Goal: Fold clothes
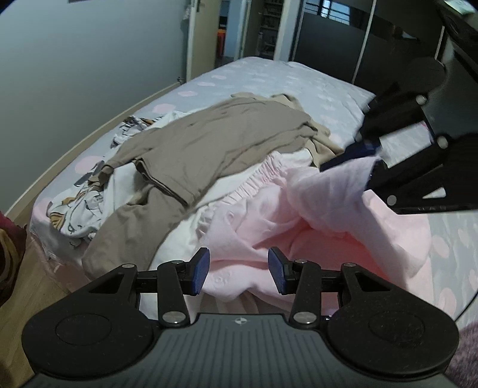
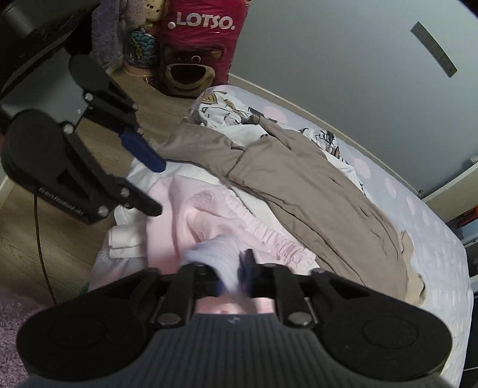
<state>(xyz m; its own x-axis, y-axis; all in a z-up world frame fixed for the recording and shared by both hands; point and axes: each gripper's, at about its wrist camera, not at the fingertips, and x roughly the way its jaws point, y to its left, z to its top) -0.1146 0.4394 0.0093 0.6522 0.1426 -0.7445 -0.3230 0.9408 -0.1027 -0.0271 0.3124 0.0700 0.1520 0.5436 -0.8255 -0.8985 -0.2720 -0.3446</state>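
A pink garment (image 1: pixel 269 221) with a ruffled elastic band lies crumpled on the bed's near side. My right gripper (image 1: pixel 355 161) is shut on a fold of it and holds that fold raised; the pinched cloth bunches between its fingers in the right wrist view (image 2: pixel 230 268). My left gripper (image 1: pixel 237 270) is open just above the pink garment's near edge, and it also shows in the right wrist view (image 2: pixel 155 186). A taupe garment (image 1: pixel 209 143) lies spread over a white garment (image 1: pixel 128 182) behind it.
A patterned white cloth (image 1: pixel 77 215) is heaped at the bed's left corner. The bed (image 1: pixel 269 77) has a lilac sheet with pink spots. A wood floor (image 2: pixel 27 238), a red Lotso plush bag (image 2: pixel 197 44) and a dark desk (image 2: pixel 35 27) stand beside the bed.
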